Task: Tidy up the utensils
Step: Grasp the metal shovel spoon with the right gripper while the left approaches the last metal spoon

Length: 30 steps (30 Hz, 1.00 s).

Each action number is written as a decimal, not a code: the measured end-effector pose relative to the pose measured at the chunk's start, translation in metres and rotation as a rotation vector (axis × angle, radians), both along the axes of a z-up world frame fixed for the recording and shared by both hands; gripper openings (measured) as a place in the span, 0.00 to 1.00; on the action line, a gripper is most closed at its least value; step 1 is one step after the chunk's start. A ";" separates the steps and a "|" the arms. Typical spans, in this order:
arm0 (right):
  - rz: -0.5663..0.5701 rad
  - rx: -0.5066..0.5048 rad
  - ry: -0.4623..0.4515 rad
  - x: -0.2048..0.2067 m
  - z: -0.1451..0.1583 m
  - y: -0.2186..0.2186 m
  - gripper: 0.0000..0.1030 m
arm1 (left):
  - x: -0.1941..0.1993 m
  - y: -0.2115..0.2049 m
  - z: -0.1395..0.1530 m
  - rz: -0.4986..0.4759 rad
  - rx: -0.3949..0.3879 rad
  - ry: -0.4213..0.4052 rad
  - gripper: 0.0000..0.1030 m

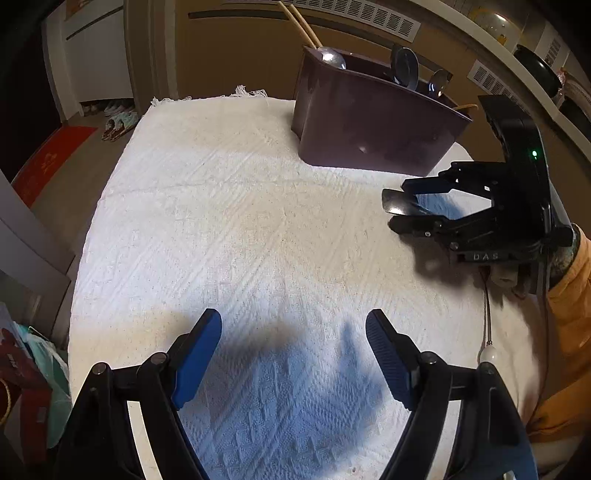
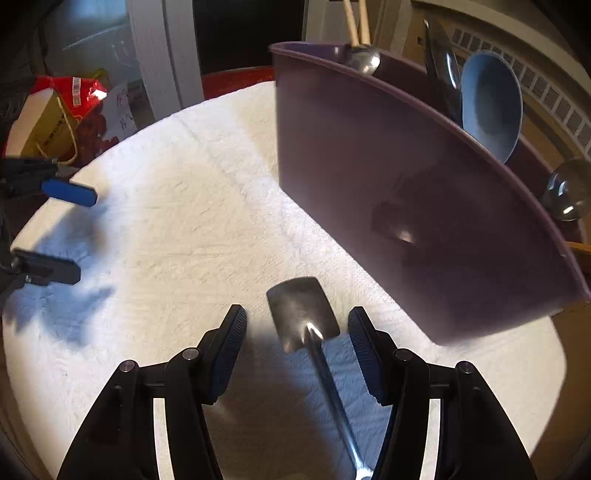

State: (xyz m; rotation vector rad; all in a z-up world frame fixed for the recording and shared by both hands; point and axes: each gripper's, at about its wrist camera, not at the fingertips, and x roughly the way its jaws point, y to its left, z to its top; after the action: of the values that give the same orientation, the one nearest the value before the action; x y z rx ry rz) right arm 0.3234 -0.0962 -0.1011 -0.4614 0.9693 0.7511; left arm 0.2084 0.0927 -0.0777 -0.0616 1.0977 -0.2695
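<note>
A steel shovel-shaped spoon [image 2: 295,299] lies flat on the white cloth [image 2: 184,221], its handle running back toward the camera. My right gripper [image 2: 297,314] straddles the spoon's head, open, with a gap on each side of the pads. In the left wrist view the right gripper [image 1: 389,208] sits low on the cloth with the spoon [image 1: 400,205] between its fingers. My left gripper [image 1: 293,319] hovers open over bare cloth, holding nothing. Behind stands a purple caddy [image 2: 388,184] with chopsticks [image 2: 356,22], a metal spoon [image 2: 364,59] and a blue spoon [image 2: 487,107].
The caddy [image 1: 369,125] stands at the cloth's far right edge, close behind the right gripper. A person's orange sleeve [image 1: 569,314] and a cord with a white bead [image 1: 487,354] are at the right. A red bag [image 2: 74,92] and slippers [image 1: 118,123] lie beyond the table.
</note>
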 end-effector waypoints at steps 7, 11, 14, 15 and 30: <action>-0.089 -0.052 0.001 -0.005 0.009 -0.016 0.33 | 0.003 -0.024 0.008 -0.075 0.018 -0.009 0.75; -0.251 0.016 0.019 -0.020 0.036 -0.059 0.03 | -0.004 -0.078 0.017 -0.257 0.022 -0.038 0.75; -0.330 0.075 -0.019 -0.033 0.063 -0.102 0.02 | -0.007 -0.124 0.018 -0.380 0.009 -0.037 0.75; -0.357 0.098 -0.014 -0.036 0.069 -0.116 0.02 | -0.007 -0.137 0.018 -0.407 0.003 -0.032 0.74; -0.531 0.262 0.016 -0.093 0.055 -0.185 0.12 | -0.007 -0.207 -0.001 -0.493 0.024 0.056 0.51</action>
State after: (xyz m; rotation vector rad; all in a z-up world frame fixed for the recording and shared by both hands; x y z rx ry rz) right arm 0.2302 -0.2807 -0.0459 0.0370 0.9363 0.3892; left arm 0.2011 -0.1145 -0.0788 0.2281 1.1613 -0.6992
